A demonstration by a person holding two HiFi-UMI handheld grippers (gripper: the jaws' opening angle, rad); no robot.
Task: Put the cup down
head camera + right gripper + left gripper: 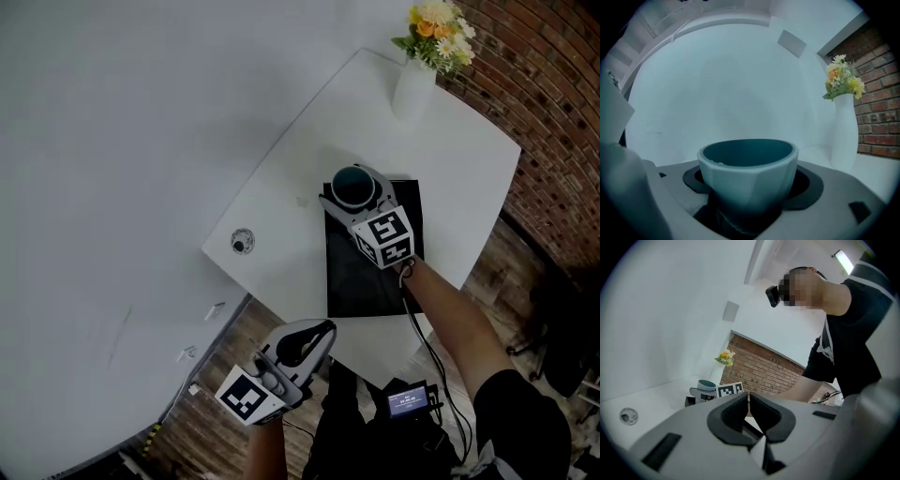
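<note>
A teal cup (353, 187) stands upright between the jaws of my right gripper (354, 191), over the far end of a black mat (370, 272) on the white table (281, 206). Seen from the right gripper view, the cup (747, 173) fills the gap and both dark pads press its sides. Whether its base touches the mat is hidden. My left gripper (309, 339) hangs off the table's near edge, jaws together and empty. From the left gripper view, its pads (733, 416) meet at the tips, with the cup (706, 385) far behind.
A white vase of yellow flowers (419, 75) stands at the table's far corner. A small round metal piece (243, 242) sits in the tabletop on the left. Brick wall (553, 141) runs along the right. A wood floor and a small screen device (409, 401) lie near the person.
</note>
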